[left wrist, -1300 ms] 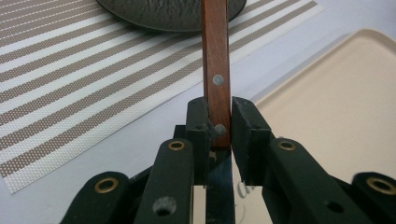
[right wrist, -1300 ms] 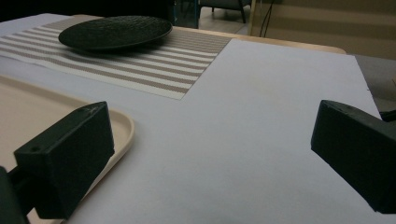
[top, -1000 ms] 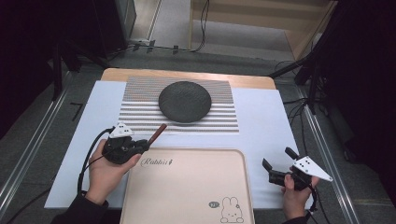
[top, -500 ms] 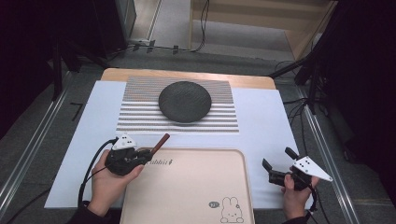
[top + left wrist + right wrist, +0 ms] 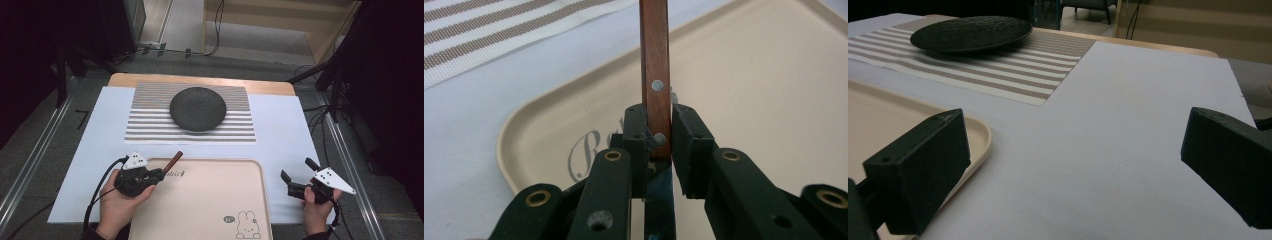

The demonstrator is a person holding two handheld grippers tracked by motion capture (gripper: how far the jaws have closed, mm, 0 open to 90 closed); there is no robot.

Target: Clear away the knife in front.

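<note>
A wooden handle (image 5: 655,75), brown with two metal rivets showing, is being gripped by the left gripper (image 5: 653,134), whose two black jaws are pressing on its lower end, one on each side. In the high view the handle (image 5: 172,162) is pointing up and away from the left gripper (image 5: 159,175), slanting over the far left corner of the tray (image 5: 210,200); what lies at its held end is hidden by the jaws. The left hand (image 5: 117,205) is coming in from the bottom edge, wrapped around the gripper body from below, with the grey three-cornered plate on top.

The right gripper (image 5: 296,176) is resting in the right hand (image 5: 316,212) just beside the tray's right edge, over the white sheet (image 5: 285,125), its jaws standing wide apart with nothing between them. In the right gripper view the two jaw tips are framing bare sheet (image 5: 1128,130).

Counted: one handle, one beige tray with a rabbit drawing and lettering, one dark round plate (image 5: 198,108), one striped mat (image 5: 145,125), two grippers. The plate is sitting on the middle of the mat, well apart from both grippers. Cables and metal rails are lying around the table (image 5: 200,80).
</note>
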